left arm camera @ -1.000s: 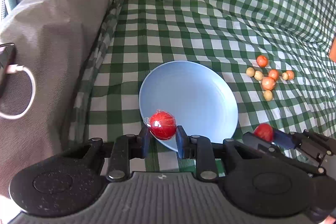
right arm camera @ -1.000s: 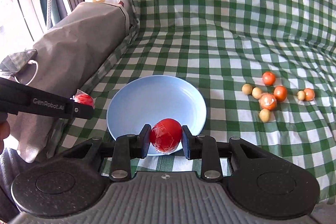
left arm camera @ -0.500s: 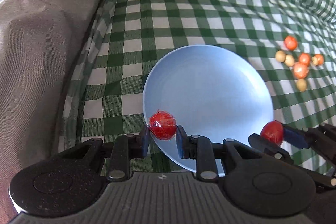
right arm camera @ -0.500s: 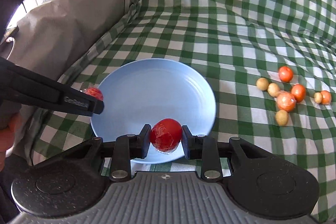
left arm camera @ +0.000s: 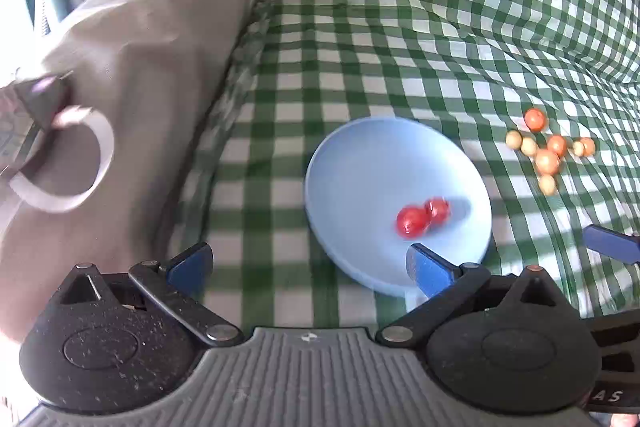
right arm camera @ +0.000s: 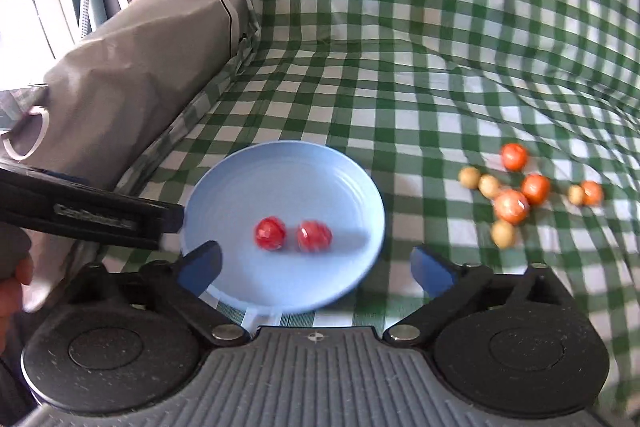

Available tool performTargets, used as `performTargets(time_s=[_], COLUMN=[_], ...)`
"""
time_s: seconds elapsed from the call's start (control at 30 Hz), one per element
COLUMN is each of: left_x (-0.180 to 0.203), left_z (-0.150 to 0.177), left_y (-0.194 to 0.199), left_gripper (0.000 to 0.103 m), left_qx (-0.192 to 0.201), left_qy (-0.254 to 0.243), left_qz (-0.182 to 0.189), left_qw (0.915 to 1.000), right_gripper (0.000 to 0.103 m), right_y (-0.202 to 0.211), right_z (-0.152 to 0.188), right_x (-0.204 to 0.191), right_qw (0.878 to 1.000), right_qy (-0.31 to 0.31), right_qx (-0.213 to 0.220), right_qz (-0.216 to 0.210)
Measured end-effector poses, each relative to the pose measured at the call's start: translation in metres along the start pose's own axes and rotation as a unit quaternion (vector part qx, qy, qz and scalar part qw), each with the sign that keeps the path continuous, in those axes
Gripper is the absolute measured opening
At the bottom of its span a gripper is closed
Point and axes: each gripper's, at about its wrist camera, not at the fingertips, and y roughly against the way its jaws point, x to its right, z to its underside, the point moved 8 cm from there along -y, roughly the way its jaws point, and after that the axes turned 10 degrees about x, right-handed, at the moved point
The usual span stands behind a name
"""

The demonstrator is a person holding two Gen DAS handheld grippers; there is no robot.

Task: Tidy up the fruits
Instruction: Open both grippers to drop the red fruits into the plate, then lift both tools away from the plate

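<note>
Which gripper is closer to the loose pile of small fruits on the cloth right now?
Right. The right gripper is open at the blue plate's near edge, on the side toward the fruit cluster; the left gripper is open past the plate's opposite side.

Two shiny red round fruits (left arm camera: 422, 217) lie touching on the pale blue round plate (left arm camera: 360, 167). The left gripper (left arm camera: 308, 267) hangs with blue-padded fingers (left arm camera: 428, 269) spread wide, nothing between them.

Each matte black plastic gripper (left arm camera: 308, 265) (right arm camera: 316, 267) carries blue finger pads (left arm camera: 426, 269), silver pivot screws, a ribbed grey base and speckled round housings.
</note>
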Motion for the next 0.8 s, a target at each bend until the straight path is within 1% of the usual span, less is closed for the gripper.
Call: performTargets(time_s=[0.07,0.17,0.33,0.53,0.8], left_x=[-0.003,-0.008,-0.012,-0.009,0.001], left_z=[0.009,0.02,0.026,0.025,0.022], left_y=[0.015,0.037,0.06,0.079,0.095], left_gripper=[0.103,0.103,0.103,0.103,0.103], left_qx=[-0.002,-0.004,0.016,0.033,0.053], left_qy=[0.001,-0.004,-0.014,-0.02,-0.033], left_qz=[-0.006,-0.026,-0.034,-0.037,-0.04], left_qw=[1.0,0.9997,0.9992,0.9986,0.9973], right_gripper=[0.102,0.102,0.102,0.102,0.102], right_y=[0.021,0.052,0.089,0.107,0.12], right_z=[0.007,0.013,0.013,0.015,0.018], right_x=[-0.003,-0.011,-0.022,-0.027,-0.027], right_qw=[1.0,0.999,0.996,0.994,0.993], right_qy=[0.008,0.023,0.05,0.052,0.049], right_qx=[0.005,0.024,0.071,0.084,0.096], right_qz=[0.0,0.013,0.033,0.036,0.043])
